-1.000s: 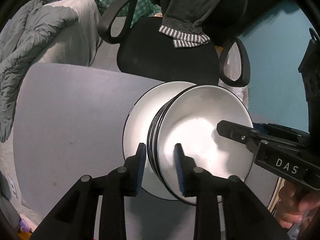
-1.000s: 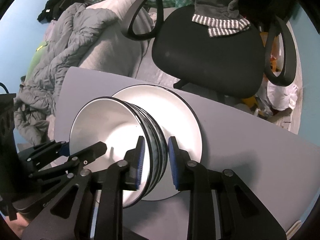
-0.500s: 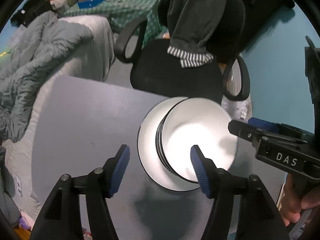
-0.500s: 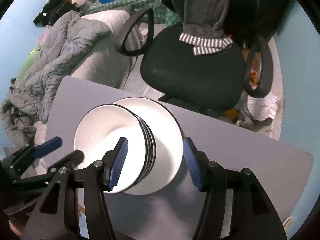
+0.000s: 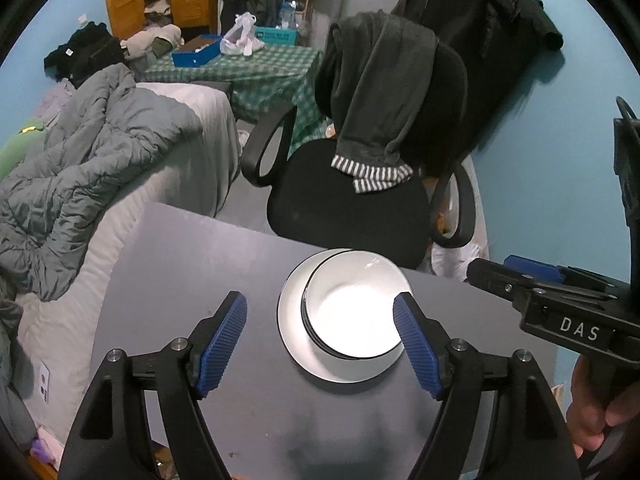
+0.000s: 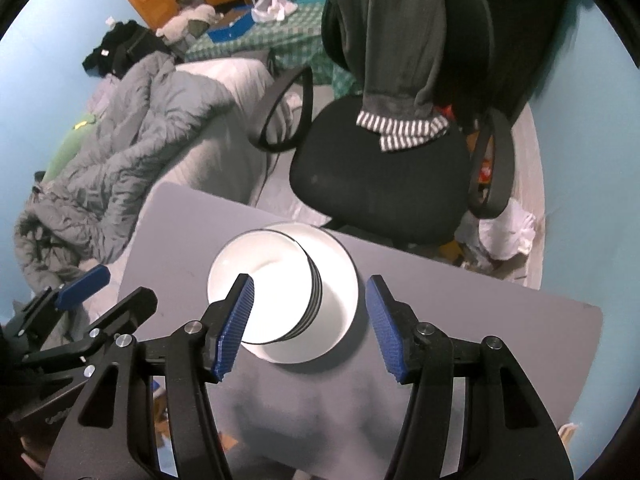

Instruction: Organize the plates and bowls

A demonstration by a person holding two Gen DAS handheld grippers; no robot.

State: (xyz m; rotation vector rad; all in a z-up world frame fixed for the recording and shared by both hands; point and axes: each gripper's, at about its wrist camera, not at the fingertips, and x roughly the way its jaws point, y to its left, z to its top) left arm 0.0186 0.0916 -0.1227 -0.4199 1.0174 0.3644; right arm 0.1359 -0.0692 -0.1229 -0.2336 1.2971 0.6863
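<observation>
Sitting at frame centre, the stacked bowls rest on a white plate on the grey table. Left gripper and right gripper hang above w/ fingers wide apart, touching nothing.

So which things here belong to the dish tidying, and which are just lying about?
Part of the job:
stacked bowls
plate beneath them
left tool, open
right tool, open

Just lying about:
office chair
grey garment
grey duvet

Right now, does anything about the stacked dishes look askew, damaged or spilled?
Only slightly: the stack of white black-rimmed bowls sits off-centre on the white black-rimmed plate, toward its right edge. Nothing looks chipped or spilled. Left gripper and right gripper are open, clear of it.
</observation>
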